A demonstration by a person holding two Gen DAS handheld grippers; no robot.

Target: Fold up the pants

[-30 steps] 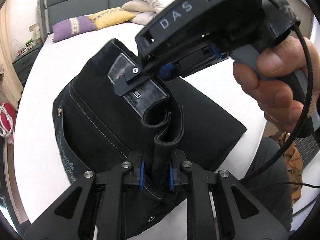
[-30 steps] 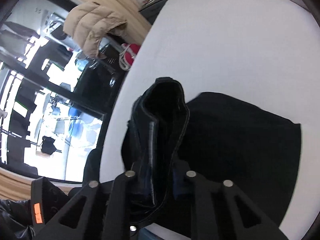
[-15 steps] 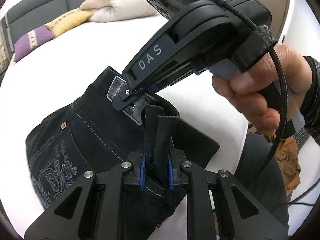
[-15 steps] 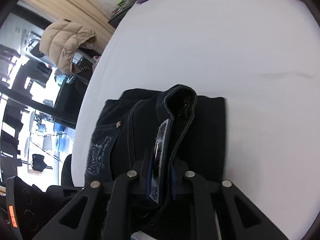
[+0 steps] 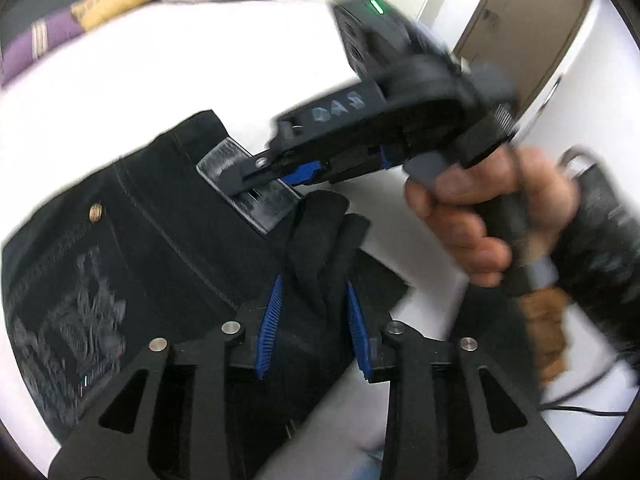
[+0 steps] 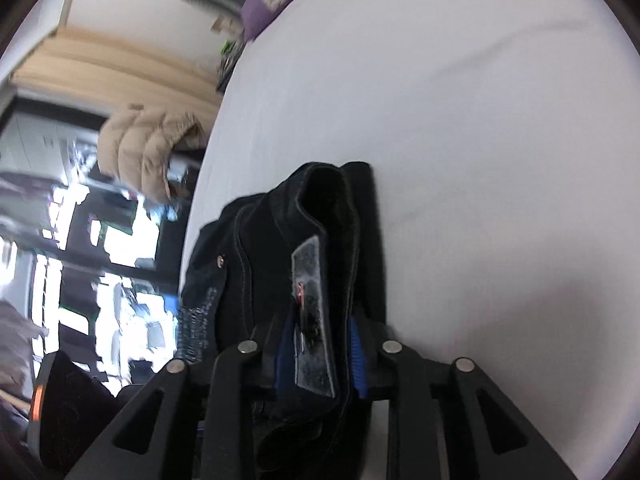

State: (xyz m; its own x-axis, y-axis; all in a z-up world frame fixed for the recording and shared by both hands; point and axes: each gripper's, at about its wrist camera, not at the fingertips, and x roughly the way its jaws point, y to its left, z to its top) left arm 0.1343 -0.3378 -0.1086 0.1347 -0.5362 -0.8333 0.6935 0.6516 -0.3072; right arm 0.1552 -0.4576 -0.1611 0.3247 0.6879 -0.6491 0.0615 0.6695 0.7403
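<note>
Black pants [image 5: 168, 240] now between wider-parted left tongs [image 5: 312, 328].

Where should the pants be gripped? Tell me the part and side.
On the pants, grip the waistband beside the leather patch, from above its top edge: it stands up there as a thick folded ridge, likely easy to pinch.

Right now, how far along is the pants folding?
Mostly done: the black pants lie as a compact folded stack on the white bed, back pocket up. In hand: the waistband stands bunched between the pads of the left gripper and right gripper; whether they grip or release is unclear. Left: let go and flatten that raised edge.
</note>
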